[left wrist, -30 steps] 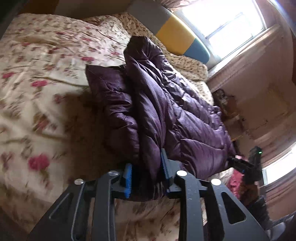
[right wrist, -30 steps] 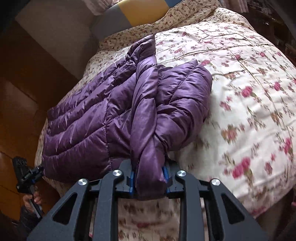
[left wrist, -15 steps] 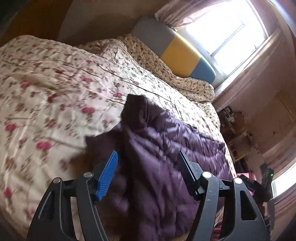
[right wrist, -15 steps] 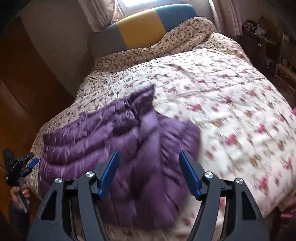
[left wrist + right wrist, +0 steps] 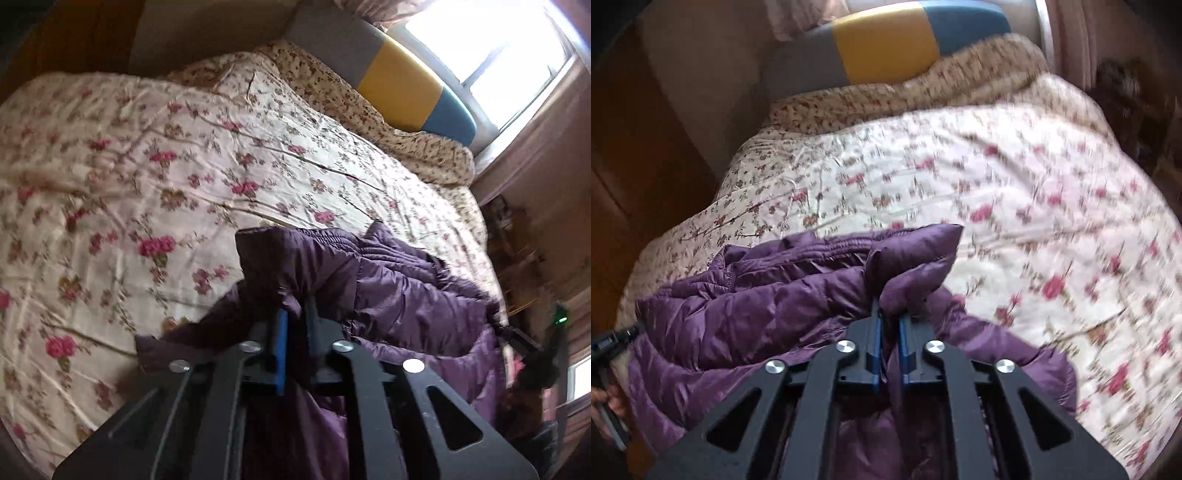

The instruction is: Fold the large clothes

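Observation:
A purple quilted puffer jacket (image 5: 399, 291) lies bunched at the near edge of the bed; it also shows in the right wrist view (image 5: 768, 310). My left gripper (image 5: 295, 314) is shut on a fold of the jacket, with its blue pads pinching the fabric. My right gripper (image 5: 888, 314) is shut on another fold of the jacket and lifts that edge slightly. The jacket's lower part hangs behind both grippers and is hidden.
The bed has a cream quilt with pink flowers (image 5: 166, 166), also in the right wrist view (image 5: 1034, 206). A grey, yellow and blue headboard (image 5: 399, 81) stands at the far end below a bright window. Cluttered furniture (image 5: 517, 236) stands beside the bed.
Both grippers let go of the jacket, opened wide half a second ago, and have now shut again on folds of it. The jacket is more bunched near the bed edge.

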The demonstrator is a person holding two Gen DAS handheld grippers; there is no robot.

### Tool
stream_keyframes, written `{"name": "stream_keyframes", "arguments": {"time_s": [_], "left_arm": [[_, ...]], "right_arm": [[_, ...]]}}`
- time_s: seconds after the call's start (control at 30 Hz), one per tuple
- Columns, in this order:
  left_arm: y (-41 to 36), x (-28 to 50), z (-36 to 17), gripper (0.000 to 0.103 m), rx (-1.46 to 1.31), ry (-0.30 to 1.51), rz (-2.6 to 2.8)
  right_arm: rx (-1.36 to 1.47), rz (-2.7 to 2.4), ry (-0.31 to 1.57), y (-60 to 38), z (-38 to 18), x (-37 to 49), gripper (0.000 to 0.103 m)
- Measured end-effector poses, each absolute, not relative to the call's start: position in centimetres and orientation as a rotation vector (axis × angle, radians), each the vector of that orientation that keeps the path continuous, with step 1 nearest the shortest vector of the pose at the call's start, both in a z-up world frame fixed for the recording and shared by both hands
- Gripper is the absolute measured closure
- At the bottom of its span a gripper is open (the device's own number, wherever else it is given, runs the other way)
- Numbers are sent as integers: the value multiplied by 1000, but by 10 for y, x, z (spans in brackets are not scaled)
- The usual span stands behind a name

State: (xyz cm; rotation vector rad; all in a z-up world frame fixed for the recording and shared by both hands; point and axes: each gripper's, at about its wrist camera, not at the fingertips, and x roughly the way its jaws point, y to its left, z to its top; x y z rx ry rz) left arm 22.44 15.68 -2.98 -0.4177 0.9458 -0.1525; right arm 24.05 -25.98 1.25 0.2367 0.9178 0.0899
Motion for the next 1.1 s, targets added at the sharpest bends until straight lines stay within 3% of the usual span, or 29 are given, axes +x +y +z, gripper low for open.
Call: {"name": "stream_keyframes", "arguments": {"time_s": [0.27, 0.8, 1.1], "left_arm": [[145, 236, -28, 101, -318, 935, -57], [115, 260, -77, 101, -127, 924, 34], [118, 260, -82, 99, -173, 892, 35]], "right_arm": [[165, -12, 783, -258, 35, 231, 98], [115, -115, 916, -256, -50, 270, 97], [116, -117, 930, -255, -62, 275, 96]]}}
